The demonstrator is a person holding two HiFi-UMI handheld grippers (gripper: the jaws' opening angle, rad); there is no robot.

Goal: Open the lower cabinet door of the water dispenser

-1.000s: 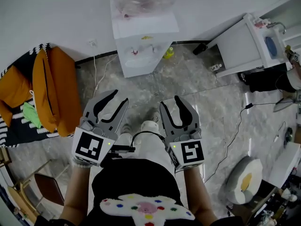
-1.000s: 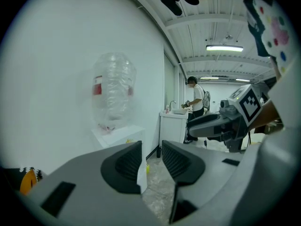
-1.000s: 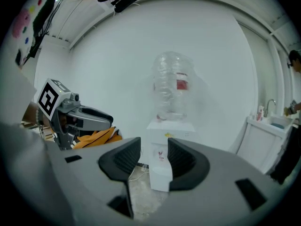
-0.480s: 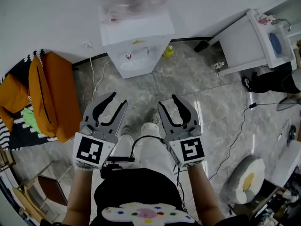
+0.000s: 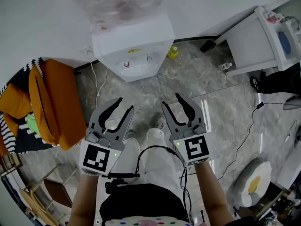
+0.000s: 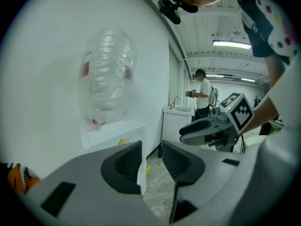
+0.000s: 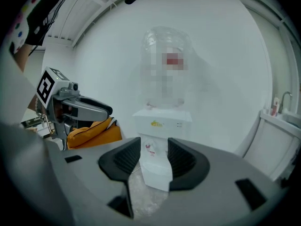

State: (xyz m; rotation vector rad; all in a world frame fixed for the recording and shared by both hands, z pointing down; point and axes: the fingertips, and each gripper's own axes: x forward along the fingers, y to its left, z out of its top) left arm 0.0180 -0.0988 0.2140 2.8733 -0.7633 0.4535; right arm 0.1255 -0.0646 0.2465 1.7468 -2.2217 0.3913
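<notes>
The white water dispenser point(image 5: 131, 44) stands against the wall with a clear bottle point(image 5: 115, 1) on top. Ahead of my legs, both grippers are held side by side above the floor, short of the dispenser. My left gripper point(image 5: 123, 105) is open with nothing between its jaws, and so is my right gripper point(image 5: 173, 100). In the right gripper view the dispenser's lower cabinet front point(image 7: 155, 172) shows between the open jaws of the right gripper point(image 7: 154, 147); its door looks shut. In the left gripper view the dispenser point(image 6: 115, 135) lies left of the left gripper point(image 6: 151, 147).
An orange cushion point(image 5: 54, 102) lies on the floor at the left. A white sink cabinet point(image 5: 254, 41) stands at the right, a small yellow-green object point(image 5: 172, 52) beside the dispenser. Cables point(image 5: 244, 131) run across the marble floor. A person point(image 6: 203, 92) stands far back.
Both grippers have moved forward and down toward the dispenser, which now looks larger and closer in the head view. Their jaws have kept the same opening.
</notes>
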